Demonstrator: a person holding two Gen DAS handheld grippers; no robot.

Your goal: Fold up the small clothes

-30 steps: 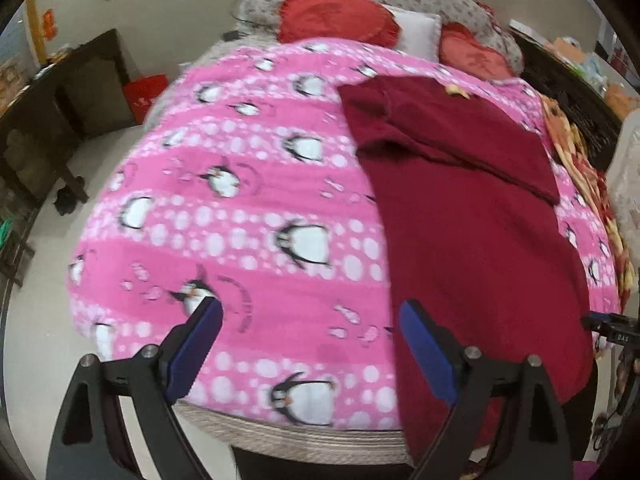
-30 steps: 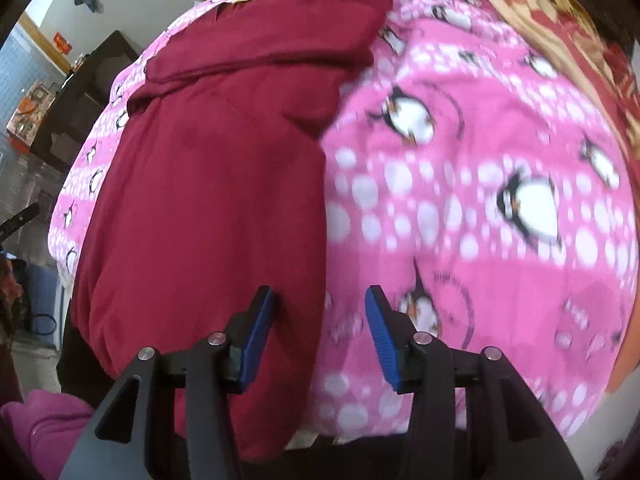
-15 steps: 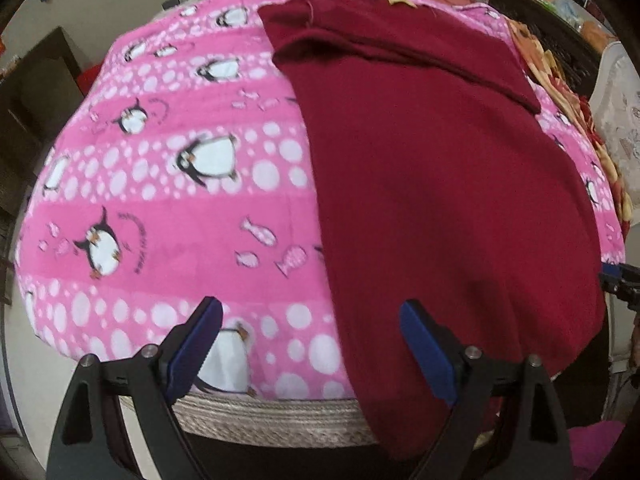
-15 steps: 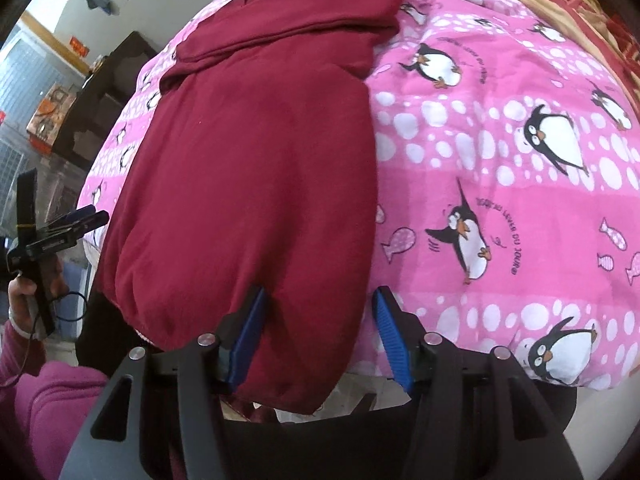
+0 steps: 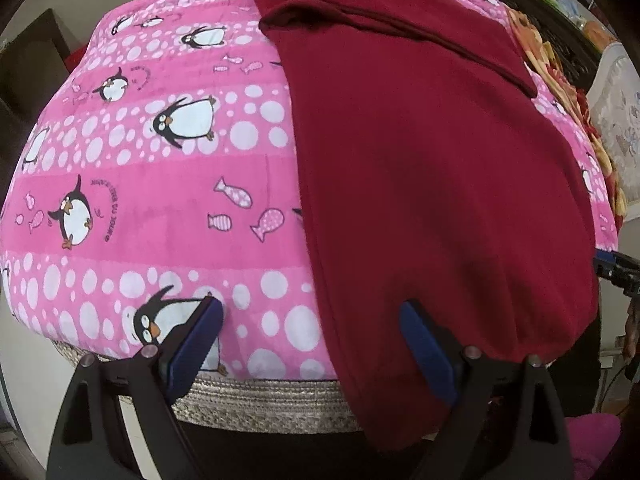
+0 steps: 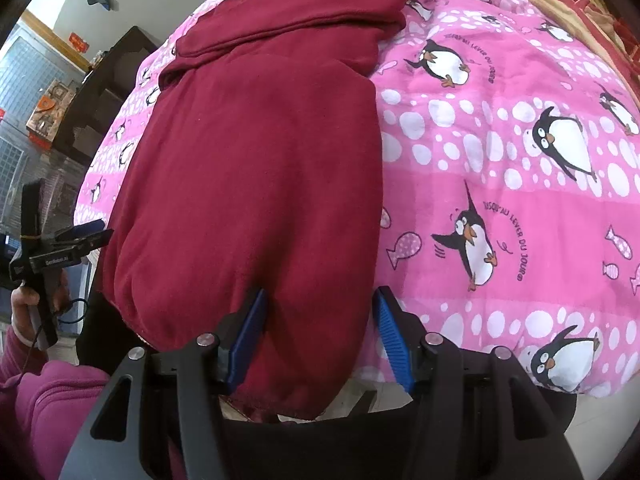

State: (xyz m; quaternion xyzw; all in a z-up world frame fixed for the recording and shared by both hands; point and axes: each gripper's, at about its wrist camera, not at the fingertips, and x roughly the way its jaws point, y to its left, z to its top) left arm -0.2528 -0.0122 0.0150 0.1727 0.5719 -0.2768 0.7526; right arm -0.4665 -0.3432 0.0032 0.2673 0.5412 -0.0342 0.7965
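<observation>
Left claw (image 5: 310,344): now nearer the bed's foot edge, at the maroon garment (image 5: 420,168) hem. Right claw (image 6: 320,336): now straddles that hem's corner.

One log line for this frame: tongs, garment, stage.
left tongs: open, at hem corner | right tongs: open, around hem | shirt: maroon, sleeves folded in, hem overhanging blanket | stage: pre-grasp
</observation>
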